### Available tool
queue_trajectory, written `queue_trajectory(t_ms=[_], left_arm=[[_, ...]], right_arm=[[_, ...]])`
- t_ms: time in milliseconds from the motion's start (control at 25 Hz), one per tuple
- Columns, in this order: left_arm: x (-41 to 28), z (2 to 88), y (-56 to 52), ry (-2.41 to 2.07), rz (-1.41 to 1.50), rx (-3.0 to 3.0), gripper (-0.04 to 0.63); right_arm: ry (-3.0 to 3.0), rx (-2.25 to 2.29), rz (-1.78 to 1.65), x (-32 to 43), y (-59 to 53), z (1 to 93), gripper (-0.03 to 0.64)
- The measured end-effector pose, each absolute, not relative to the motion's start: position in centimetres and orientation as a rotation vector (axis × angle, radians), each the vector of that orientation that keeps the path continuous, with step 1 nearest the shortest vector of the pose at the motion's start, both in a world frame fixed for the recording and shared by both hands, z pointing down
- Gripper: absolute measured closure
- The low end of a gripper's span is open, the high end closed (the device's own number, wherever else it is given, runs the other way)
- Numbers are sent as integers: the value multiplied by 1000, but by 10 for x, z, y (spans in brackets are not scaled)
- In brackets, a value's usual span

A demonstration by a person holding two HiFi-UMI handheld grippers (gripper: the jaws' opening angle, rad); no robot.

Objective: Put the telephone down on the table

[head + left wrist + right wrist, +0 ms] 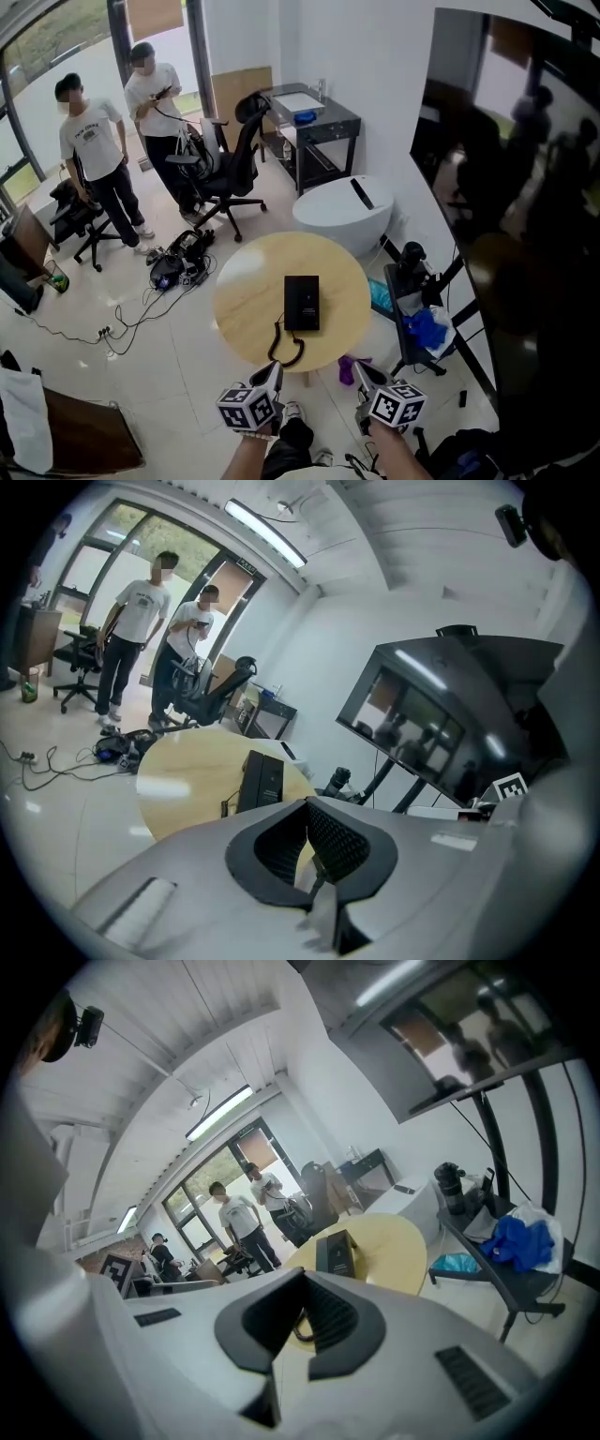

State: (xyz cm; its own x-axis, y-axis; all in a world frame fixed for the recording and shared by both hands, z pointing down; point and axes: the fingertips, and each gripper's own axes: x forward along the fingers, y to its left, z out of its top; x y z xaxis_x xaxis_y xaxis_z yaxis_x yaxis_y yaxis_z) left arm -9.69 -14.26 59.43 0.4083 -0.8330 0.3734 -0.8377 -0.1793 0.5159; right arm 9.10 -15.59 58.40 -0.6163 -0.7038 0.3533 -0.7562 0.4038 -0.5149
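The black telephone (302, 303) lies flat near the middle of a round wooden table (246, 281), and its dark cord (286, 349) curls toward the near edge. Both grippers hang short of that edge, off the table. My left gripper (273, 369) is shut with nothing in it, and so is my right gripper (360, 371). In the left gripper view the shut pads (330, 841) meet in front of the telephone (261, 780) and table (178, 766). In the right gripper view the telephone (336, 1253) lies on the table (398, 1241) beyond the shut right gripper (302, 1281).
Two people (103, 155) stand at the back left beside a black office chair (230, 159) and floor cables (173, 262). A white round tub (342, 211) and a dark desk (309, 117) stand behind the table. A large dark screen (506, 187) and a stand with blue cloth (427, 326) fill the right.
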Motion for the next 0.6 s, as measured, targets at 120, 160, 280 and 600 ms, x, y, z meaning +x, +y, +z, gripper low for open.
queue_trajectory(t_ms=[120,160,280,600], left_arm=[[-85,579,-117,-1429,-5,2011,595],[-82,575,-109,-1435,-10,2014,595],[-71,565,-86,-1451,-27,2018,595],[-59,554,-45,-1486,-20,2020,595]], right_arm=[[-2601,1303,991,91,-131,574,615],[-2613,1291,984,90,-124,571,615],[-2638,1261,964,92,-100,564,615],[-2688,1192,859,88,-58,549,612]])
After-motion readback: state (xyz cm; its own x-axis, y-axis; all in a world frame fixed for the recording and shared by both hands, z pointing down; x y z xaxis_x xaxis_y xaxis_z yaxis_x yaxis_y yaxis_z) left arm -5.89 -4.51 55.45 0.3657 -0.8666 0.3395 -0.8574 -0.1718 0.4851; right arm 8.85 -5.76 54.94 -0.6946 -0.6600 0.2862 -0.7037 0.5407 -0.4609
